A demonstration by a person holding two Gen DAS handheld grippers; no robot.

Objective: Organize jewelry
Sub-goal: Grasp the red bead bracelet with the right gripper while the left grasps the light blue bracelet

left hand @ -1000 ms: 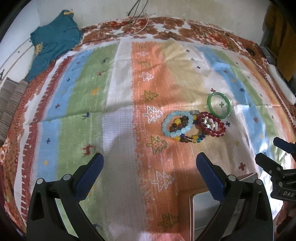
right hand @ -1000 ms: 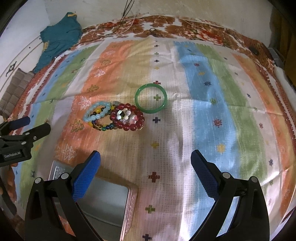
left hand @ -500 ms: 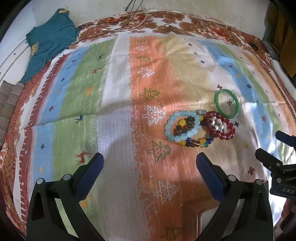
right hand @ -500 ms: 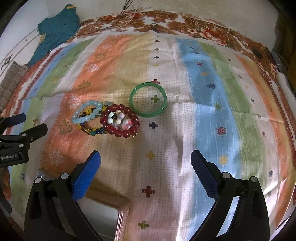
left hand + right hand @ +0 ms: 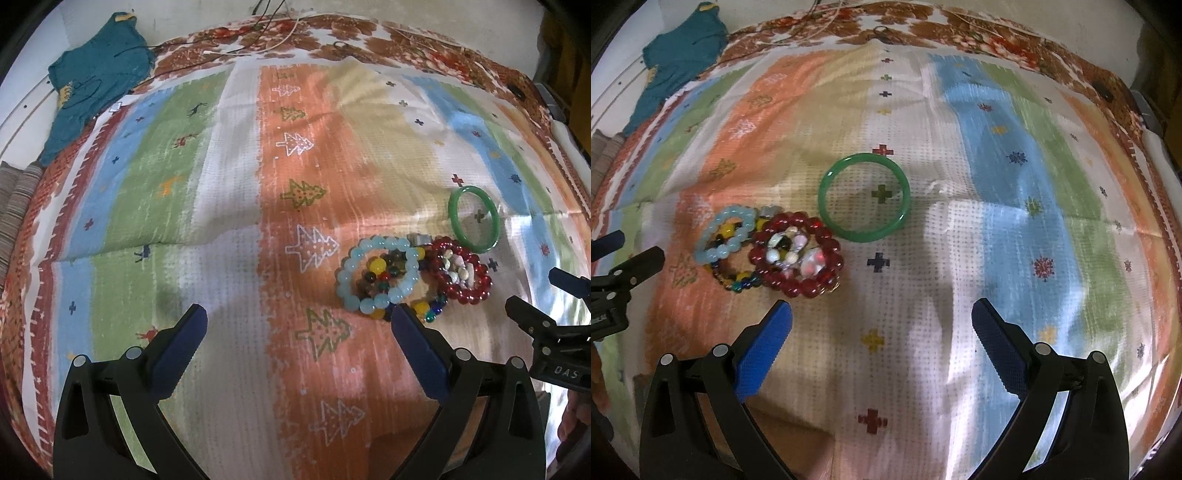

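Note:
A green bangle [image 5: 864, 197] lies flat on the striped cloth [image 5: 997, 177], also seen in the left wrist view [image 5: 474, 219]. Beside it lie a red bead bracelet [image 5: 798, 254] with pale beads inside, a light blue bead bracelet [image 5: 726, 234] and a multicoloured bead bracelet [image 5: 737, 280], touching and overlapping. In the left wrist view they are the red [image 5: 463, 271], the light blue [image 5: 376, 273] and the multicoloured one [image 5: 428, 310]. My left gripper [image 5: 295, 334] is open and empty, left of the pile. My right gripper [image 5: 881, 328] is open and empty, just short of the bangle.
A teal garment [image 5: 96, 77] lies at the far left corner of the cloth. Cables [image 5: 258, 48] run along the far edge. A striped cushion [image 5: 14, 199] sits at the left. The other gripper shows at each view's side [image 5: 554, 332] [image 5: 613, 280].
Both grippers have moved forward toward the jewelry, which now looks larger and closer. The metal tin seen near the bottom edge earlier has passed out of view. Both grippers stay open.

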